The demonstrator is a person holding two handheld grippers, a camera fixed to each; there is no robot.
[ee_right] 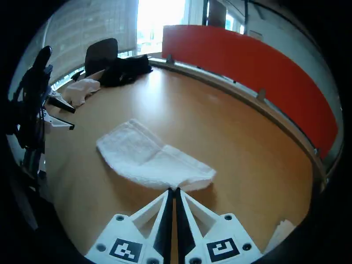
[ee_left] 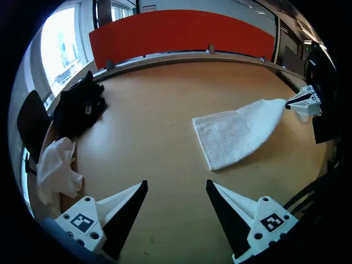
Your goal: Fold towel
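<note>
Wooden table (ee_left: 167, 110), red partition (ee_left: 185, 33), bright windows (ee_left: 59, 48), left tool (ee_left: 176, 181) released, right tool (ee_right: 175, 190) clenched on white towel (ee_right: 145, 160).

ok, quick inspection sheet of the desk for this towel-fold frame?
surface: light wooden desk, bare around the towel.
job's things: white terry towel, partly folded, one end raised off the desk.
clutter: black fabric heap and crumpled white cloth at the desk edge by the chair, apart from the towel.
grippers: right gripper jaws shut on the towel's raised end; left gripper jaws open, holding nothing.
cables: nothing seen.
surroundings: red divider panel, black chair, bright windows.
</note>
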